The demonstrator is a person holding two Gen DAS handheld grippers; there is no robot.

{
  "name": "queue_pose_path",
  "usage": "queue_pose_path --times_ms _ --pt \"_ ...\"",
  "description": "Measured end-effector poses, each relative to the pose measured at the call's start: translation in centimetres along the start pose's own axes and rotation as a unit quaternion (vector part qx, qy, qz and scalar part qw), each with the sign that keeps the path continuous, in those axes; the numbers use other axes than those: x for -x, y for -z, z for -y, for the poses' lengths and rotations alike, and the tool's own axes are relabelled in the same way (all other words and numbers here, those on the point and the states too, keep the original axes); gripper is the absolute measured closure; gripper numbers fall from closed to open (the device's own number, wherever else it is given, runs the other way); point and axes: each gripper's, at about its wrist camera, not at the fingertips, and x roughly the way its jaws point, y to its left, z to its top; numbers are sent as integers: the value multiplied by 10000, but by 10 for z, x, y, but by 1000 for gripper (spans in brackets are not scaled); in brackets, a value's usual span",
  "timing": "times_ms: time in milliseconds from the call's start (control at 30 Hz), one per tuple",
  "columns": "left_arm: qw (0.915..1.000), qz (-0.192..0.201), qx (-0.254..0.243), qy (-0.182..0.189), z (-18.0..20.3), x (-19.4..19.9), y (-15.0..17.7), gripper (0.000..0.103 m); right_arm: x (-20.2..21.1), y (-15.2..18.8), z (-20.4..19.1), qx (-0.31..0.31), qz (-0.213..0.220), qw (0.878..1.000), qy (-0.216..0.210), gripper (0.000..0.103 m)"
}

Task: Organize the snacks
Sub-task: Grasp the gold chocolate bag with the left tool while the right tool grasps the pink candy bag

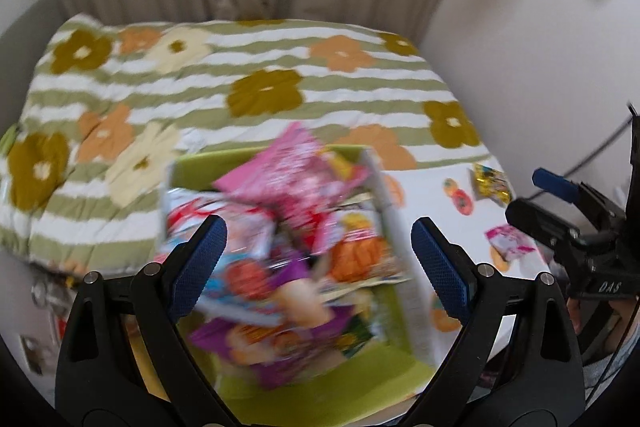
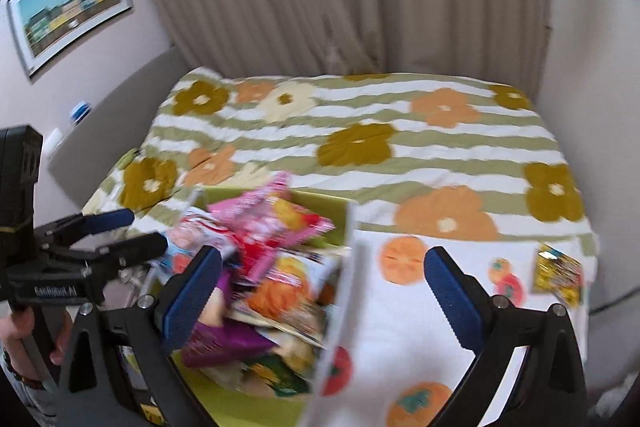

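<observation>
A green-lined box [image 1: 362, 367] with a white fruit-print outside stands on the bed, heaped with several bright snack packets [image 1: 288, 187]. My left gripper [image 1: 318, 231] hangs open above the heap, its blue pads apart and pressing on nothing. From the right wrist view the box [image 2: 320, 205] lies to the lower left. My right gripper [image 2: 324, 259] is open wide over the box's right wall, with nothing gripped. Loose on the white sheet are a yellow packet [image 1: 492, 183] [image 2: 558, 273] and a pink packet [image 1: 510, 243]. Both views are blurred by motion.
The bed carries a green-striped flower quilt [image 1: 260, 95] [image 2: 360, 143], with a curtain behind and walls on both sides. A framed picture [image 2: 68, 11] hangs on the left wall. A person's hand [image 2: 16, 339] holds the left gripper [image 2: 140, 229]; the right gripper [image 1: 532, 195] shows at the right edge.
</observation>
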Motion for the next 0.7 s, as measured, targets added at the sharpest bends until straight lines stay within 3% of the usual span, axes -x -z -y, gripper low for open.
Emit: queue_pose_path --times_ms 200,333,433,533,700 --pt "9956 -48 -757 553 80 -27 -23 10 38 30 59 -642 43 9956 688 2" --pt "9878 -132 -1222 957 142 -48 -42 10 64 53 105 -1080 89 9840 1417 2" --pt "9806 -80 -1687 998 196 -62 -55 10 80 67 137 -1403 97 9745 1748 2" --pt "9682 -97 -2251 1085 250 -81 -65 10 92 86 171 -1842 78 9647 1879 2" --pt "9395 -307 -3296 883 334 -135 -71 10 100 116 212 -2503 59 9478 1973 2"
